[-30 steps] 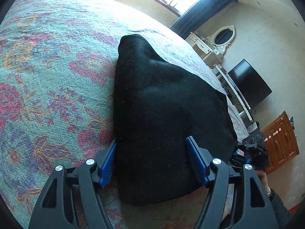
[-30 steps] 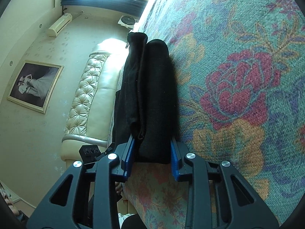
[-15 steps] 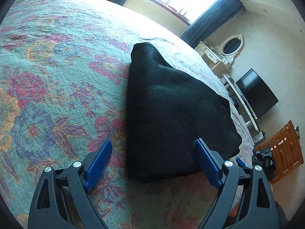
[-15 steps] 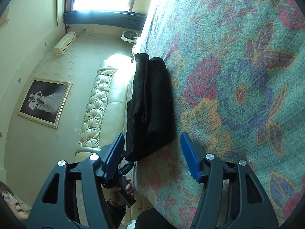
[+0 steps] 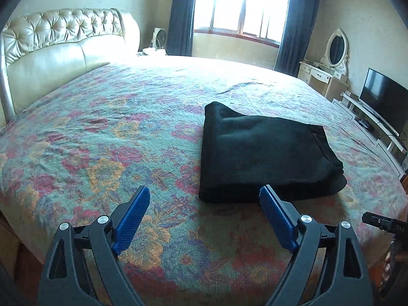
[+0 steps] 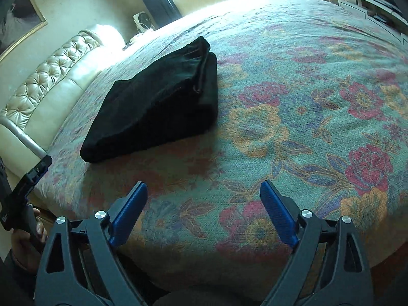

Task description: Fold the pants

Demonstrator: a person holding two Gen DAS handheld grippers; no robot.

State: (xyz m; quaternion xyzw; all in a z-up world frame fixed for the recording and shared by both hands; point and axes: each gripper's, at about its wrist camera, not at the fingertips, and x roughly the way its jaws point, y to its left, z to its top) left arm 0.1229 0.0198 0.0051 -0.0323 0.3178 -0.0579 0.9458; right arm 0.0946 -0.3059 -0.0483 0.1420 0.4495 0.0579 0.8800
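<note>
Daylight is pouring in through the window (image 5: 242,5), which is blowing out to pure white between the dark curtains (image 5: 181,15). The glare is washing over the far half of the bedspread (image 5: 102,132) and bleaching its floral pattern, while the near half is sitting in softer, dimmer light. The black pants (image 5: 265,153) are reading almost featureless and casting a soft shadow toward the camera. In the right wrist view the headboard (image 6: 51,81) is glowing where sun is striking it. Fisheye distortion is bowing the bed, and black vignetting is darkening the corners.
</note>
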